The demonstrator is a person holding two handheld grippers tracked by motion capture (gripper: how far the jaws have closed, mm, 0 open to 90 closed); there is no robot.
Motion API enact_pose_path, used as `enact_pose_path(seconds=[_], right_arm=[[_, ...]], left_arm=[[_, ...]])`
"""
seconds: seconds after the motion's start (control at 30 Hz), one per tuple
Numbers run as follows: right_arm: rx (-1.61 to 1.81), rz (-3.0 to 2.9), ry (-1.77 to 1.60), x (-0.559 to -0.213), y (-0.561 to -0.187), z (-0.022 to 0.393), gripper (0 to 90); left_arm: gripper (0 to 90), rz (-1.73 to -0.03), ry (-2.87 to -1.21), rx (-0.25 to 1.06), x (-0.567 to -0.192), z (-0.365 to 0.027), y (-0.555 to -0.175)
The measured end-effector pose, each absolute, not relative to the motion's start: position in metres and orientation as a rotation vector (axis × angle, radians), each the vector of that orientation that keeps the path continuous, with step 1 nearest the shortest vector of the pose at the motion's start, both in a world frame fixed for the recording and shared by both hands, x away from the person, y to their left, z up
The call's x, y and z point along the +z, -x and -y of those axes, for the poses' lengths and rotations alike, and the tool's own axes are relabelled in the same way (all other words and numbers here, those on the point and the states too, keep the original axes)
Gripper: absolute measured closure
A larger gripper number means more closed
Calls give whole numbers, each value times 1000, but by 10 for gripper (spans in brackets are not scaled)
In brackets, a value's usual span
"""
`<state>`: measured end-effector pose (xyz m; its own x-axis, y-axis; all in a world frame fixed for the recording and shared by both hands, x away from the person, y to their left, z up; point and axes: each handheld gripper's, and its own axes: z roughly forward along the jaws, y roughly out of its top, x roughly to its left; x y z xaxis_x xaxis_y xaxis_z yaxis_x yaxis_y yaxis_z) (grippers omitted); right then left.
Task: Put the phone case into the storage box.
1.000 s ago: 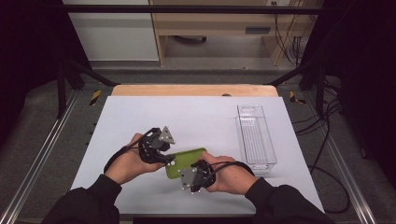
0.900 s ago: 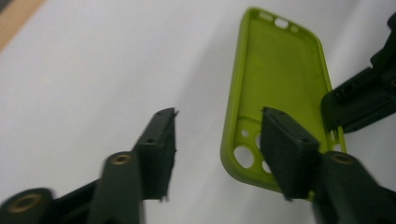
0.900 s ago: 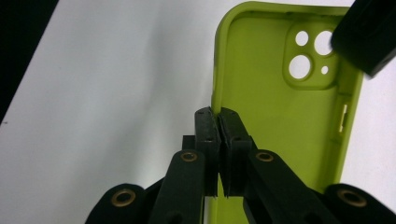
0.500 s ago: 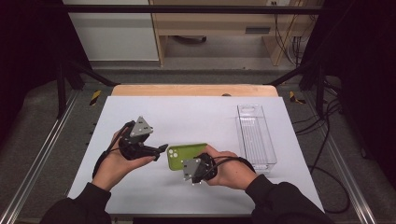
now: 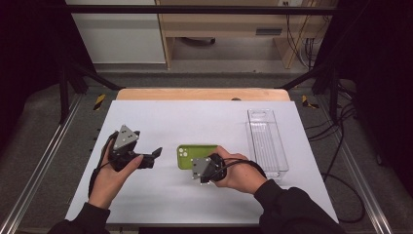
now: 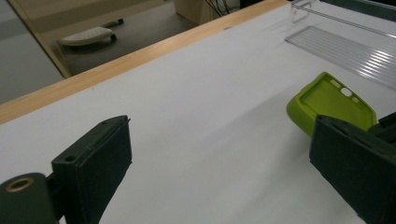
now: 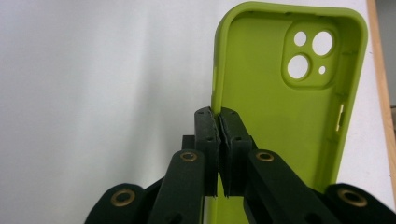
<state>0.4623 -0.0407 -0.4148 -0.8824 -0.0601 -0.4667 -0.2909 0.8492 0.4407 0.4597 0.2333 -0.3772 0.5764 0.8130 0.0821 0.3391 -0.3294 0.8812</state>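
Note:
A lime-green phone case (image 5: 194,152) lies inner side up on the white table (image 5: 195,117), its camera cutouts toward the left. My right gripper (image 5: 205,162) is at the case's near edge. In the right gripper view my right gripper (image 7: 219,122) is shut on the thin side wall of the case (image 7: 280,107). My left gripper (image 5: 155,155) is to the left of the case and apart from it. Its jaws have just been opening and now stand wide. In the left gripper view my left gripper (image 6: 224,154) has only bare table between its jaws, and the case (image 6: 331,100) sits beyond the right jaw.
A clear plastic tray (image 5: 267,141) stands lengthwise at the right side of the table, close to my right hand; the left gripper view shows the tray (image 6: 345,46) at the top right. A wooden strip (image 5: 202,94) runs along the far edge.
My left gripper let go of the case's left end, opened wide and moved off to the left. The right gripper kept its hold and the case shifted slightly rightward.

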Motion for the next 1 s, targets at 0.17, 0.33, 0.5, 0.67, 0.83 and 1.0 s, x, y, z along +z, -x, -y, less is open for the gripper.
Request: enact_pose_path(seconds=[0.17, 0.33, 0.5, 0.67, 0.83, 1.0], right_arm=[[721, -2555, 223, -413, -468, 44, 876], [754, -2524, 158, -410, -477, 49, 876], [813, -2481, 55, -404, -486, 57, 876], [868, -2432, -41, -399, -495, 66, 876], [961, -2363, -173, -391, -504, 76, 877], [1071, -2283, -309, -381, -513, 85, 877]], left_arm=[[54, -974, -1836, 705, -388, -244, -455], [53, -1006, -1805, 786, -400, -248, -452], [53, -1048, -1719, 787, -416, -253, -451], [53, -1061, -1666, 794, -430, -255, -450], [53, -1045, -1656, 810, -438, -255, -447], [50, -1048, -1641, 814, -444, -256, -444]])
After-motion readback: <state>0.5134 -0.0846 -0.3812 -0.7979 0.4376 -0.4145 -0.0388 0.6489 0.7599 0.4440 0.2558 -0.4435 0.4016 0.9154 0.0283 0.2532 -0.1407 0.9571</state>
